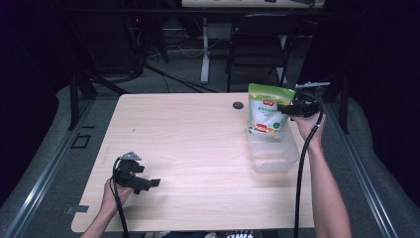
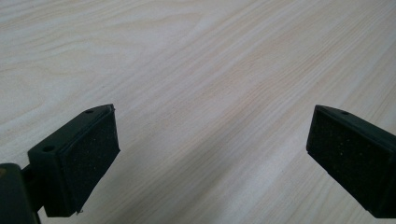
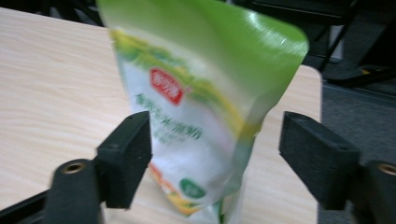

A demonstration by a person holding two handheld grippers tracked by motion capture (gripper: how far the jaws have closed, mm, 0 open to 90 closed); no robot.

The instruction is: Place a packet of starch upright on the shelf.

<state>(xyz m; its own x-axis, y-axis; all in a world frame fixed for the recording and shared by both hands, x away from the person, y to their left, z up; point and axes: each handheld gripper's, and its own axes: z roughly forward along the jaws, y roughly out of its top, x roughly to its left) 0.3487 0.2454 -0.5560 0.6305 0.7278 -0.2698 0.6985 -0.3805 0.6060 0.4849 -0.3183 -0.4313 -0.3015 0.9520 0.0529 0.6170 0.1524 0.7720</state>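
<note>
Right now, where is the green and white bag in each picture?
High view: the bag stands upright at the right, in a clear bin, beside the right gripper.
Right gripper view: bag in the middle, between the open jaws.
Left gripper view: bare tabletop, no bag.
Shared landmark: the wooden table.

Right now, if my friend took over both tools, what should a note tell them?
Right tool: open, jaws on either side of the green and white pouch, not squeezing it as far as the right gripper view shows.
Left tool: open, holding nothing, low over the bare wooden table at the near left.
The pouch stands upright at the far end of the clear plastic tub on the table's right side.
Done: pouch looks set in the tub.
Left: probably just back the right tool away without tipping the pouch.
</note>
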